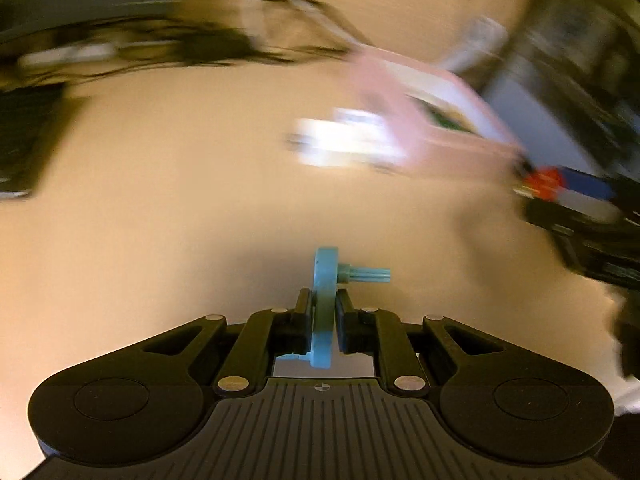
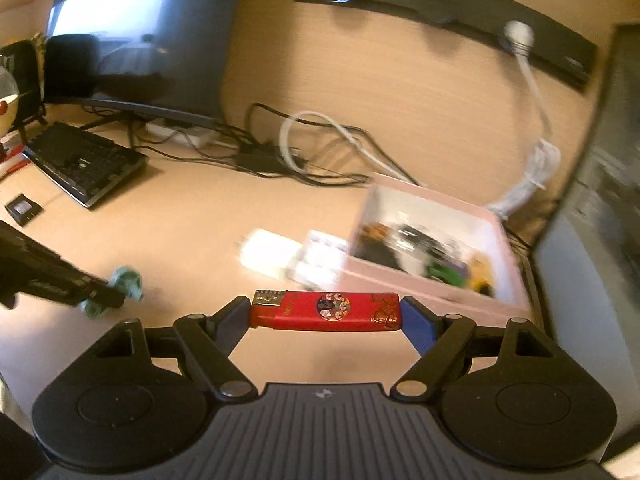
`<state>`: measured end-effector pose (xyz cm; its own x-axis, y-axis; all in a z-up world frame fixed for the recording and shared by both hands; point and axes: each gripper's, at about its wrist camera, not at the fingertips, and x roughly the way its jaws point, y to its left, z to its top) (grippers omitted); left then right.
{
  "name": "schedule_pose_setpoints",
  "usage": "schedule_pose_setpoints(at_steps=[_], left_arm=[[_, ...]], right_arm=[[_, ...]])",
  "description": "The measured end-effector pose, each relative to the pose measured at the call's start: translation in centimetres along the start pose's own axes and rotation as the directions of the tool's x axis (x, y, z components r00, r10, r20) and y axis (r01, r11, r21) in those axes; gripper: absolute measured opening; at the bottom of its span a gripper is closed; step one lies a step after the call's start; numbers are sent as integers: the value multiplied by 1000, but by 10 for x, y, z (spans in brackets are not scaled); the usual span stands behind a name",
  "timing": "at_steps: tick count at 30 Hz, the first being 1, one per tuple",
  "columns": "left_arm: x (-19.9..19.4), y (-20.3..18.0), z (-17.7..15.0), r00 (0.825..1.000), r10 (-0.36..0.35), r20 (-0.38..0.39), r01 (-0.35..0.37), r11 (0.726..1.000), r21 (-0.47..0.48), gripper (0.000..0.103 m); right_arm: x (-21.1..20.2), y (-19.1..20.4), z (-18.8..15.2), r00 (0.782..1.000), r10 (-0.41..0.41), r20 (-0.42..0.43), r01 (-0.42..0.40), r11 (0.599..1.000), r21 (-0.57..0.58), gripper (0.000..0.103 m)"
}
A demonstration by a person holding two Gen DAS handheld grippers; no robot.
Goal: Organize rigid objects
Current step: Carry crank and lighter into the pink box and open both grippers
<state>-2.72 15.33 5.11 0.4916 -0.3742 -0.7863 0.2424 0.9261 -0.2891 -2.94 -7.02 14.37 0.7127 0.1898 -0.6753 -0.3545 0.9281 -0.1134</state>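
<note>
Above the tan desk [image 2: 192, 232], the left gripper [image 1: 323, 300] is clenching a blue toy wheel [image 1: 325, 276] edge-on, while the right gripper [image 2: 325, 314] is grasping a red lighter [image 2: 325, 311] lengthwise, just short of the pink box [image 2: 432, 284] holding small objects.

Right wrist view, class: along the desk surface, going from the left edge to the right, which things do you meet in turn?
Left gripper holding the teal part → white block → red lighter clamped in the right gripper → pink box.
</note>
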Motion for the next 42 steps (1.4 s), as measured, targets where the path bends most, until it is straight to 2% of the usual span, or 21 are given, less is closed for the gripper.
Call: schedule_pose_setpoints(at_steps=[3,5,8,11,15,18,22,25,28,31,35,39,42], left_arm=[[1,-44,6,999,-36,3,35,994,105,14],[-2,-68,15,997,-66,27,62,988,142,14],[-4,-99,40,987,-121,104,102,979,177,14],[1,-124,74,976,-121,180,81,973,215,14],[15,-149,134,956,-121,269,64,976,210,14],[33,-167,171,948,-108,299,53,981,187,14],[52,-178,198,950,-79,302,29,986,167,16],[54,-172,204,943,-78,324,35,990,137,16],[51,-160,206,935,-63,349,41,997,69,16],[47,-149,196,940,-43,339,36,999,27,16],[37,-130,156,958,-5,285,-3,1000,25,16],[28,-93,100,977,84,194,-84,996,-8,16],[19,-66,60,981,140,133,-133,989,-64,16]], right_arm=[[-2,-26,-18,999,-32,-8,32,999,32,81],[-7,-42,-27,1000,-31,3,31,998,63,81],[-17,-61,-43,999,-27,30,24,996,80,81],[-25,-73,-62,998,-49,46,45,996,72,81],[-39,-86,-78,997,-58,47,53,994,98,81],[-45,-96,-86,998,-47,49,40,990,136,81],[-49,-102,-95,997,-40,60,30,985,167,81],[-49,-104,-100,998,-38,57,27,981,191,81],[-46,-108,-103,998,-38,44,27,975,222,81],[-40,-107,-102,999,-31,41,21,973,229,81],[-27,-100,-94,999,-8,36,1,981,196,81],[-10,-95,-77,999,-8,39,2,990,138,81],[6,-101,-53,998,-22,60,15,992,123,81]])
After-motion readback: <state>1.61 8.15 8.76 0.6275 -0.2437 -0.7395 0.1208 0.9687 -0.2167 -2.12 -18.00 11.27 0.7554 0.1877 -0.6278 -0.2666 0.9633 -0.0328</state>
